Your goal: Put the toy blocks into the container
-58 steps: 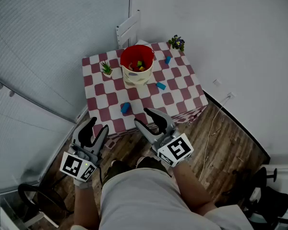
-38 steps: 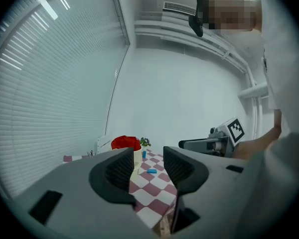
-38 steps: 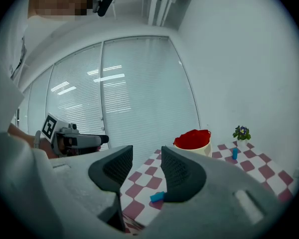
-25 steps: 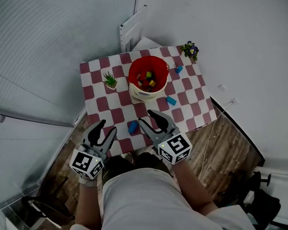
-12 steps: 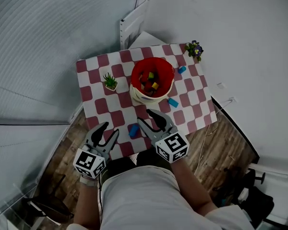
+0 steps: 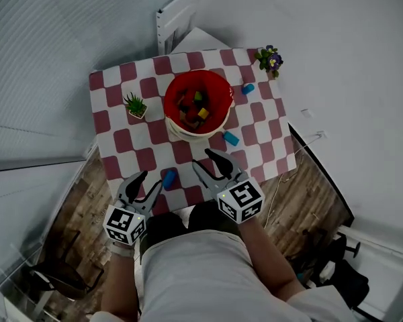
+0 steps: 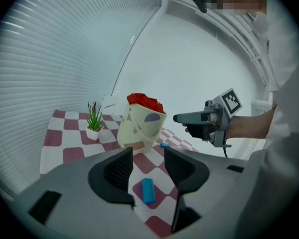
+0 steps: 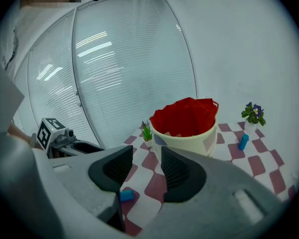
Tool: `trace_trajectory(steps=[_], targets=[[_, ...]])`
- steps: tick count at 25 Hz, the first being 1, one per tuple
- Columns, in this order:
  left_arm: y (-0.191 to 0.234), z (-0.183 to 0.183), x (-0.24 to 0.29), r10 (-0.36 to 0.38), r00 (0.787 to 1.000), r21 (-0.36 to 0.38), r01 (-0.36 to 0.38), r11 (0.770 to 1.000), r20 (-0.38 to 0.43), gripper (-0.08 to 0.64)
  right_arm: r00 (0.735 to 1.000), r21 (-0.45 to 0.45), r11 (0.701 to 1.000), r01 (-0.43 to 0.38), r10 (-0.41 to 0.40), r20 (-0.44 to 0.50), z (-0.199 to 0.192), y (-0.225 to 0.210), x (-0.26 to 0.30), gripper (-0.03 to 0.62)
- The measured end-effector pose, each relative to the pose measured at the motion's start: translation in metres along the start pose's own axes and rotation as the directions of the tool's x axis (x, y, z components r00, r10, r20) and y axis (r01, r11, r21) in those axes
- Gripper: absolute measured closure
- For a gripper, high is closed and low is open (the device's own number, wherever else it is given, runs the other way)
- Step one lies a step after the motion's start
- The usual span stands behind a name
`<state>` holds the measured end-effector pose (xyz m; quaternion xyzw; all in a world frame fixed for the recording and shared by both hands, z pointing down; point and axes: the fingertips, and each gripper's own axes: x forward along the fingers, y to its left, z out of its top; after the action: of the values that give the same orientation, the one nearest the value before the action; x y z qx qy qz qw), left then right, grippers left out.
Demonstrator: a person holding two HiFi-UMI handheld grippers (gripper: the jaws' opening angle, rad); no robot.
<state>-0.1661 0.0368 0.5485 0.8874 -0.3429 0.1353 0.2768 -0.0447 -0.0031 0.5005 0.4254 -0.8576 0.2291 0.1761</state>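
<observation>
Red-lined container (image 6: 218, 89) sits in the middle of the checked worktop (image 6: 127, 139). Inside it there's a jumble of toy blocks (image 6: 193, 107): red, yellow and green showing, too small to count. From both gripper views you only get its cream wall and the red liner standing above the rim, so the contents are hidden there.

Three blocks are out on the cloth. The nearest blue block (image 6: 168, 178) lies by the front edge, between the two tools. The second blue block (image 6: 231, 138) is just beside the container's base. The third blue block (image 6: 248, 88) lies further back, near the purple flower pot (image 6: 270, 60). A small green plant (image 6: 134, 104) stands on the container's other side.

The left hand-held gripper (image 6: 150, 181) has its jaws apart and grips nothing. In its own view the nearest blue block lies flat on a red square, seen through the gap and untouched. The right hand-held gripper (image 6: 201, 158) is likewise spread and empty. The container is framed above its jaws, and the nearest blue block peeks out half-hidden behind one jaw.

The person's torso fills the bottom of the head view, and the tools overlap the worktop's front edge.
</observation>
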Motion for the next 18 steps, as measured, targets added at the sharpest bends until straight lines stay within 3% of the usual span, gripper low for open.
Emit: trace_trajectory(steps=[8, 18], targets=[[-0.006, -0.051, 0.035, 0.083, 0.990, 0.003, -0.083, 0.997, -0.112, 0.379, 0.996, -0.013, 0.999, -0.037, 0.036, -0.076, -0.027, -0.032, -0.015, 0.408], [-0.002, -0.097, 0.064, 0.176, 0.958, 0.039, -0.172, 0.984, -0.224, 0.379, 0.985, -0.042, 0.994, -0.103, 0.096, -0.143, -0.044, -0.061, -0.019, 0.408]])
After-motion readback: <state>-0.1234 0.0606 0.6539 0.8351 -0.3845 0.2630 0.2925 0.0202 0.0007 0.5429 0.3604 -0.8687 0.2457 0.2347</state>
